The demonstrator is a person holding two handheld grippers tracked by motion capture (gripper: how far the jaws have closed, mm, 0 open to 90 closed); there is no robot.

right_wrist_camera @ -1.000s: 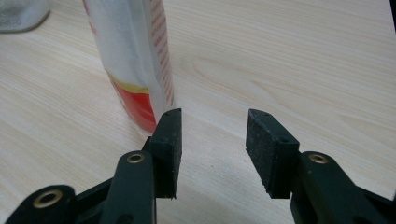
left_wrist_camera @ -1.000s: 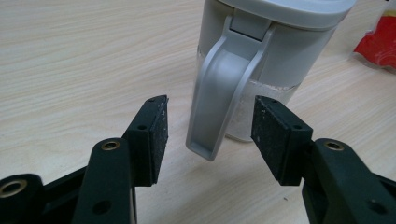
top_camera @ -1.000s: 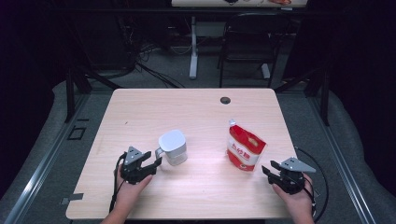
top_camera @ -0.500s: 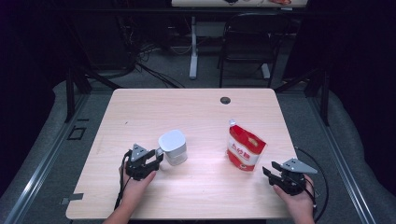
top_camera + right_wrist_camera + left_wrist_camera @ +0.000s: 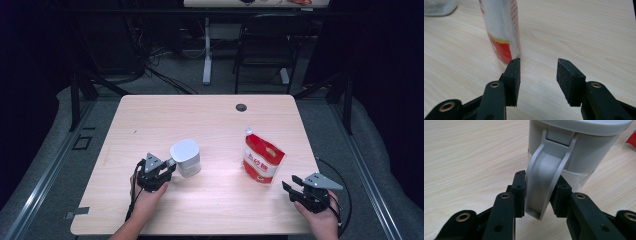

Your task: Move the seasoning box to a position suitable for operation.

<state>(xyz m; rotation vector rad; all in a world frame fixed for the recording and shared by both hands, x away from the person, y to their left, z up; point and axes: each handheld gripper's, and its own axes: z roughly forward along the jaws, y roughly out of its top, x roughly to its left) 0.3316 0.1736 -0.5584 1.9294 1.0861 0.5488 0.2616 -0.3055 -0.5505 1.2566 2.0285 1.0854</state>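
A jug with a grey lid (image 5: 185,157) stands upright on the wooden table (image 5: 200,115), left of centre. Its curved grey handle (image 5: 541,185) points toward my left gripper (image 5: 167,165). That gripper's jaws have just been closing, and both pads (image 5: 520,192) now press on the handle's sides. A red and white pouch (image 5: 262,159) stands right of centre. In the right gripper view the pouch (image 5: 501,27) rises just beyond the left jaw tip, apart from it. My right gripper (image 5: 292,182) stands open near the table's front right corner with nothing between its pads (image 5: 571,80).
A round cable hole (image 5: 241,107) sits near the table's far edge. A black chair (image 5: 265,45) and a white desk leg (image 5: 206,50) stand on the floor beyond the table. A cable loops off the right gripper (image 5: 345,190).
My left gripper has slid right up to the jug and its jaws have narrowed onto the handle. The right gripper, the jug and the pouch have kept their places.
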